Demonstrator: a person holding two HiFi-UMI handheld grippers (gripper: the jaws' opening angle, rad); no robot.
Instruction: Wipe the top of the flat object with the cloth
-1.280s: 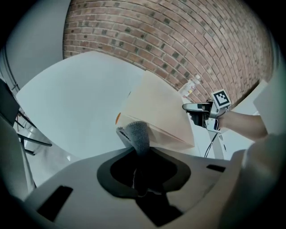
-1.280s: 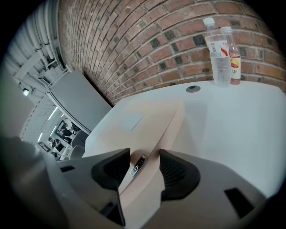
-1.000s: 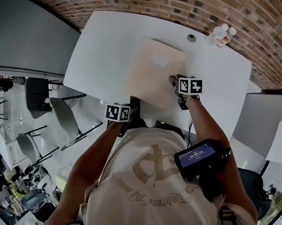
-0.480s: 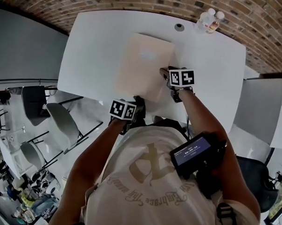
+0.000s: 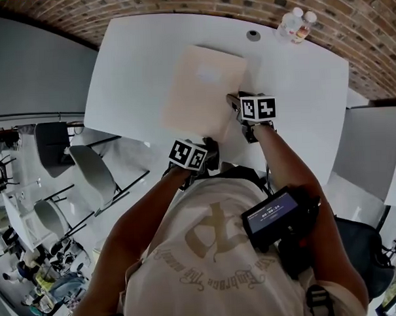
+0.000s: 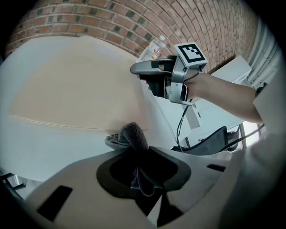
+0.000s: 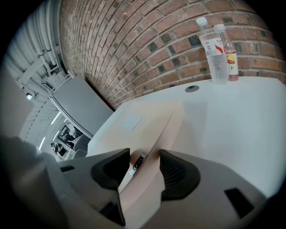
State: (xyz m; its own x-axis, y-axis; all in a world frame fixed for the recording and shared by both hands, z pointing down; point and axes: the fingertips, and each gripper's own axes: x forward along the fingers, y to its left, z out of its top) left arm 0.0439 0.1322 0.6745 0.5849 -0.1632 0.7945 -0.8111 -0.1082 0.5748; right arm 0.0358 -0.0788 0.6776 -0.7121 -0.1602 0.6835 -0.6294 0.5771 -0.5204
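A white table (image 5: 135,65) fills the upper middle of the head view, set against a brick wall. Near the table's centre a beige flat object (image 5: 199,98) is laid, and a pale rectangular sticker (image 5: 211,73) is seen on its top; no writing can be made out on it. In the lower half of the frame the person's shirt (image 5: 208,252) is printed with a large emblem and a line of ornate script, which cannot be read. A screen device (image 5: 274,216) is strapped to the right forearm, and its white digits are too small to read.

The right gripper (image 5: 234,105) is set at the flat object's right edge. In the right gripper view that edge is seen filling the gap between the jaws, which are closed against it (a small dark slot shows in the edge there). The left gripper (image 5: 209,152) is held at the object's near edge, and its jaws are clamped on a grey cloth (image 6: 129,136), whose bunched end lies at the object's near corner. Each gripper's cube is covered with black-and-white square markers.

Two bottles (image 5: 296,25) are stood together at the upper right, with red and yellow labels whose print is illegible. A round grommet (image 5: 253,35) is set just left of them.
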